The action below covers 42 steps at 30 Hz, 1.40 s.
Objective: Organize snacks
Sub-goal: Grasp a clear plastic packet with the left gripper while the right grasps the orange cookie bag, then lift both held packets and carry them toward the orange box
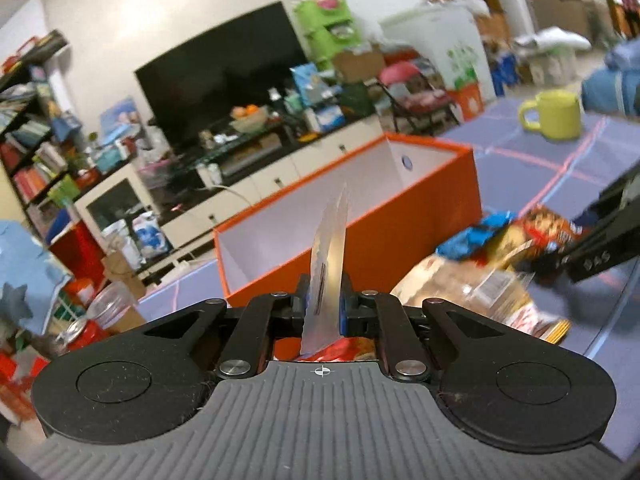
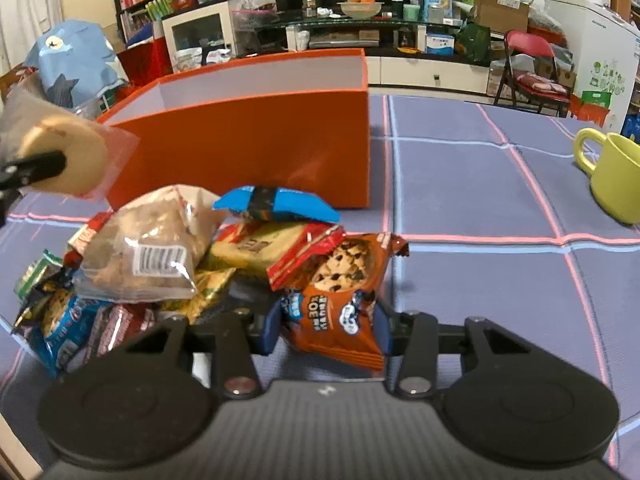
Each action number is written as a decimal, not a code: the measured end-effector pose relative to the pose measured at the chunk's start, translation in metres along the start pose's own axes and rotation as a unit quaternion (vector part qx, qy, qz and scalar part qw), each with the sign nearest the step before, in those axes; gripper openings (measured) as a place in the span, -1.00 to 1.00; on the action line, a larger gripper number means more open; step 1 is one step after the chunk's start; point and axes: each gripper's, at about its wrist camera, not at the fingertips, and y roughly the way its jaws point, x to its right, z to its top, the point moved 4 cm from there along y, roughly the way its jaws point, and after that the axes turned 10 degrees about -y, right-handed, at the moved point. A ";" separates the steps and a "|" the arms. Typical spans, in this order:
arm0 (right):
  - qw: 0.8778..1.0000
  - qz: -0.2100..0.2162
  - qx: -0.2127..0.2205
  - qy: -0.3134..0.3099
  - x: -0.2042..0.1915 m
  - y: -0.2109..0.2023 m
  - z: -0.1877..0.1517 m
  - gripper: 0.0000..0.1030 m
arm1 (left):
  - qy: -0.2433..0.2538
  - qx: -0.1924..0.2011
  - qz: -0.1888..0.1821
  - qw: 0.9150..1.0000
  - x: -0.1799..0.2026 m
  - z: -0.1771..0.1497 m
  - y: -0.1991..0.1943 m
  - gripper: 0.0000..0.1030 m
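My left gripper (image 1: 323, 312) has its fingers clamped on the sealed edge of a clear snack packet (image 1: 329, 268), which stands up thin between them; the orange box (image 1: 420, 216) sits open just ahead. My right gripper (image 2: 326, 330) has its fingers closed on an orange chocolate-chip cookie pack (image 2: 336, 300) at the near edge of the snack pile (image 2: 160, 264), with a blue wrapper (image 2: 276, 204) and a clear bag of brown biscuits (image 2: 148, 248) ahead and to the left of them.

The pile rests on a purple surface (image 2: 460, 184) crossed by pink and pale lines, touching the box's front wall. A yellow-green mug (image 2: 616, 176) stands well to the right. Beyond are a dark television (image 1: 224, 68) and cluttered shelves.

Only the right view shows my left packet from the side: a round pale cake inside it (image 2: 68, 156).
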 end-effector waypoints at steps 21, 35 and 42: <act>0.996 0.011 0.084 -0.010 -0.008 -0.060 0.027 -0.09 | -0.233 -0.088 0.109 0.962 -0.031 0.005 -0.002 -1.00; 0.997 0.017 0.079 -0.017 -0.024 -0.054 0.030 -0.08 | -0.255 -0.098 0.120 0.955 -0.041 0.003 0.002 -1.00; 0.996 0.018 0.084 -0.018 -0.026 -0.057 0.031 -0.08 | -0.261 -0.093 0.119 0.953 -0.043 0.006 -0.002 -1.00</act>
